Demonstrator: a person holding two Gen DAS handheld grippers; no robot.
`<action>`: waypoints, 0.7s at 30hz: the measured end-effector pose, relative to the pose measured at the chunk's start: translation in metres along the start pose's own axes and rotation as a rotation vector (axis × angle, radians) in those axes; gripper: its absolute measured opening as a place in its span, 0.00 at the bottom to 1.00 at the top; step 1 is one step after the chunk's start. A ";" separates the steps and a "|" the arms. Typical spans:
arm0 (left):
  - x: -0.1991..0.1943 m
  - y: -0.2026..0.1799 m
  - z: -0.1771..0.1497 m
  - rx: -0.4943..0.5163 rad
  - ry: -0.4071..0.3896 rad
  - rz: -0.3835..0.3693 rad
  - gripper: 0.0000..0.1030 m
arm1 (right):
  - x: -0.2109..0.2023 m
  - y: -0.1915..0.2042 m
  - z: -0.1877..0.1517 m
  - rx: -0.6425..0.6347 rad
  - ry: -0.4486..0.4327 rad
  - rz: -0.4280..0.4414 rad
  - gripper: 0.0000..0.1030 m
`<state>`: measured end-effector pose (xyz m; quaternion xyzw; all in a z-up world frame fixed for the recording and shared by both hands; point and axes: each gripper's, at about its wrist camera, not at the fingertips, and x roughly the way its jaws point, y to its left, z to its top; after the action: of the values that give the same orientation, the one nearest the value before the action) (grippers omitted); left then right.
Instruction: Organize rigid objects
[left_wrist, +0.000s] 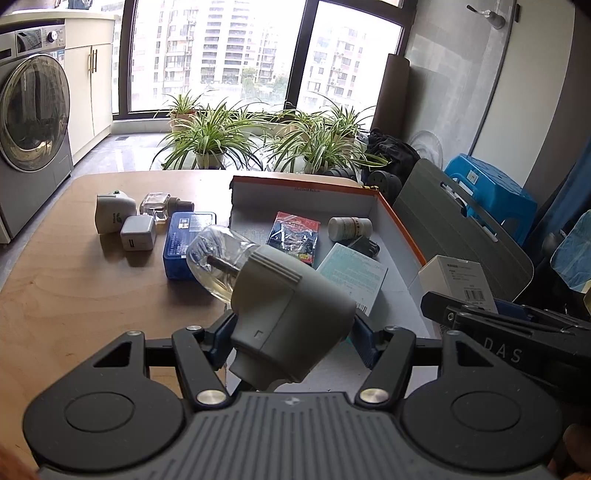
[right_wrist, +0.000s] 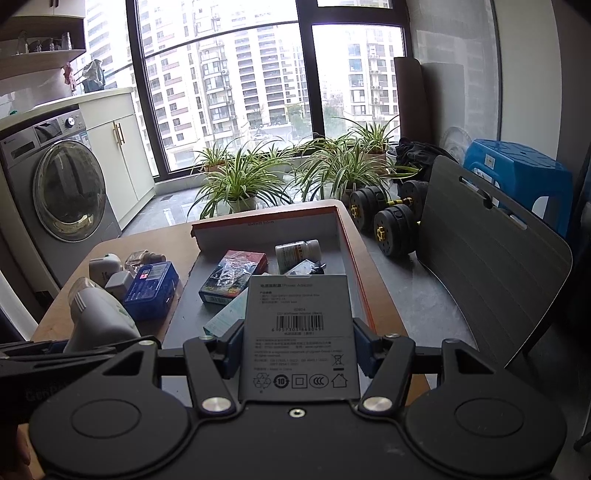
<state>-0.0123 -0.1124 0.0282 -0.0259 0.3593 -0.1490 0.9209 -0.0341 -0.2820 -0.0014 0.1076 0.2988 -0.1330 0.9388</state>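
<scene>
Left tongs (left_wrist: 291, 332) clench a grey diffuser (left_wrist: 288, 314) beside the tray (right_wrist: 343, 236), right tongs (right_wrist: 298, 350) clench an adapter box (right_wrist: 298, 332) (barcode up) over it.

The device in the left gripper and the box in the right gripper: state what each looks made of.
Grey device, clamped in the left gripper: looks like matte moulded plastic, with seams; its clear bottle, glossy, could be glass or plastic, holding yellowish liquid. White box, clamped in the right gripper: looks like smooth printed cardboard, with flat faces, barcode and recycling marks.
</scene>
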 end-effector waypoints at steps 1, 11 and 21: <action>0.000 0.000 0.000 0.000 0.001 0.000 0.63 | 0.000 0.000 0.000 0.000 0.000 0.000 0.69; 0.004 0.001 -0.002 -0.004 0.012 0.003 0.63 | 0.004 0.000 -0.003 0.000 0.011 0.001 0.69; 0.008 0.001 -0.004 -0.006 0.021 0.003 0.63 | 0.007 -0.001 -0.005 0.001 0.019 0.000 0.69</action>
<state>-0.0091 -0.1130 0.0202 -0.0267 0.3695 -0.1466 0.9172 -0.0314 -0.2831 -0.0095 0.1095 0.3078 -0.1319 0.9359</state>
